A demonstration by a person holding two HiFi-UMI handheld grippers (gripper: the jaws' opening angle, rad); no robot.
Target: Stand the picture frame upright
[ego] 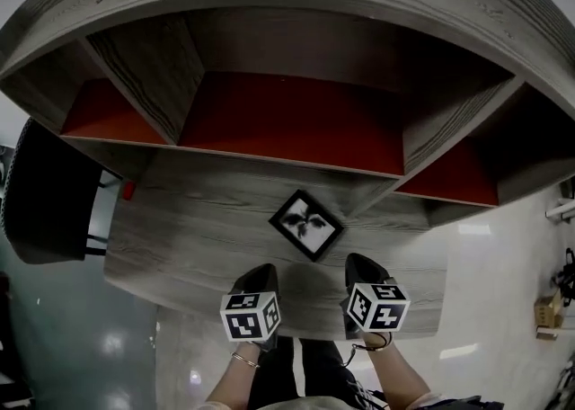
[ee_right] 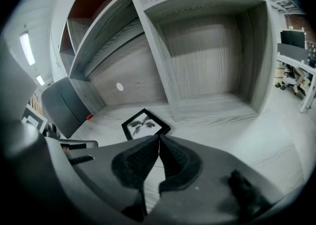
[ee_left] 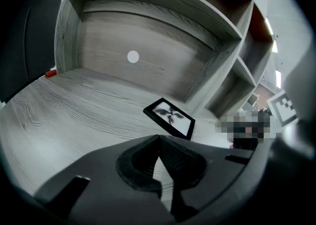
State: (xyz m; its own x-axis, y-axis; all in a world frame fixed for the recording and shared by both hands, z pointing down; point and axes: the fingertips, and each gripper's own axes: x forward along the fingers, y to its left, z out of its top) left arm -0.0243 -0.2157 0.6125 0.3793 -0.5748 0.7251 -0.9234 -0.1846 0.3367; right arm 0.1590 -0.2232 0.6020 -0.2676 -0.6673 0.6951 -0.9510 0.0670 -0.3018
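A black picture frame (ego: 306, 224) with a plant print lies flat, turned like a diamond, on the grey wooden desk (ego: 180, 228). It also shows lying flat in the left gripper view (ee_left: 170, 116) and in the right gripper view (ee_right: 144, 123). My left gripper (ego: 260, 276) hovers near the desk's front edge, short of the frame and to its left, jaws shut and empty (ee_left: 159, 142). My right gripper (ego: 361, 266) hangs to the frame's right and nearer me, its jaws also shut on nothing (ee_right: 159, 140).
A shelf unit with red-backed compartments (ego: 287, 116) rises behind the desk. A dark office chair (ego: 49, 192) stands at the left. A small red object (ego: 128, 190) sits at the desk's far left corner. The person's legs (ego: 296, 372) are below the desk edge.
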